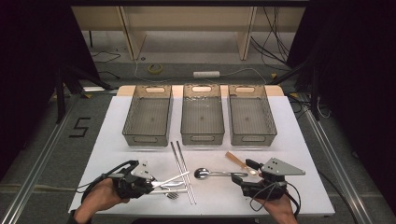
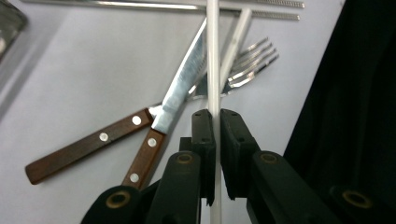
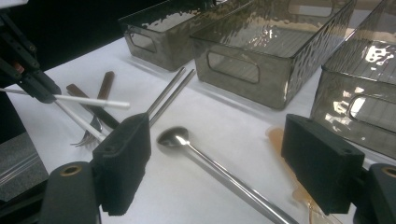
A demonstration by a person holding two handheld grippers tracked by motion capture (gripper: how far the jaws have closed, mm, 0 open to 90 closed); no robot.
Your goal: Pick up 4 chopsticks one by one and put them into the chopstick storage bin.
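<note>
Left tool (image 2: 215,122) clamped on white chopstick (image 2: 213,60), long axis straight ahead toward metal chopsticks (image 2: 187,5).

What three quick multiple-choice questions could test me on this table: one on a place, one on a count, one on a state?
1. The metal spoon lies:
A. in a bin
B. on the table between the grippers
C. on the floor

2. Clear bins in the row:
A. two
B. three
C. five

3. The left gripper is:
A. wide open
B. shut on a fork
C. shut on a white chopstick

Answers: 1 B, it rests on the white table; 2 B, three stand side by side; 3 C, the pads pinch the stick.
</note>
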